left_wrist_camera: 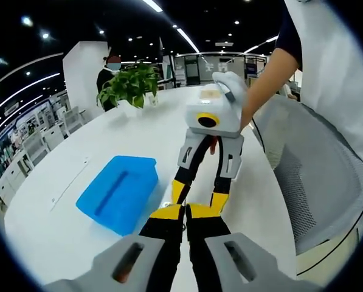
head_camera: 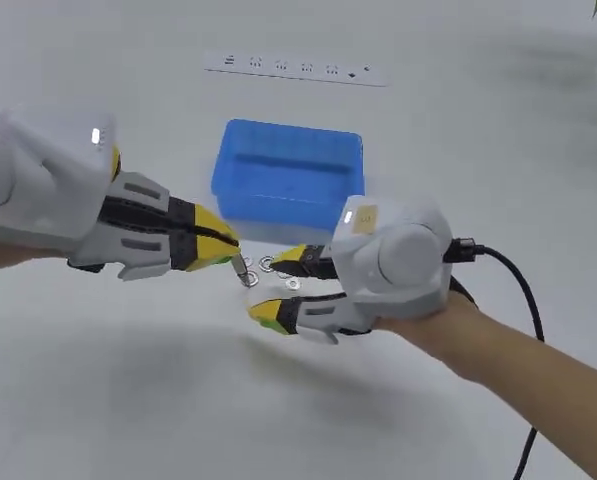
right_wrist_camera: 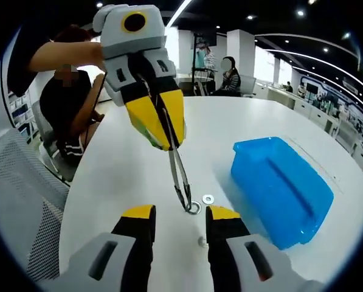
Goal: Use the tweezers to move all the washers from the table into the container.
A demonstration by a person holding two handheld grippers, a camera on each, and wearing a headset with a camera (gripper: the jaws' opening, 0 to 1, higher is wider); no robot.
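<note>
The left gripper [head_camera: 224,250] is squeezed shut on the tweezers [right_wrist_camera: 180,176] so they pinch; their tips meet a washer [right_wrist_camera: 194,208] on the table [head_camera: 128,400], low in the frame's middle; the right gripper [head_camera: 274,285] gapes wide, holding nothing; the blue container [head_camera: 278,205] sits just above.

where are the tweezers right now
In the right gripper view, the tweezers are held in the left gripper, their tips at a washer near the blue container.
</note>
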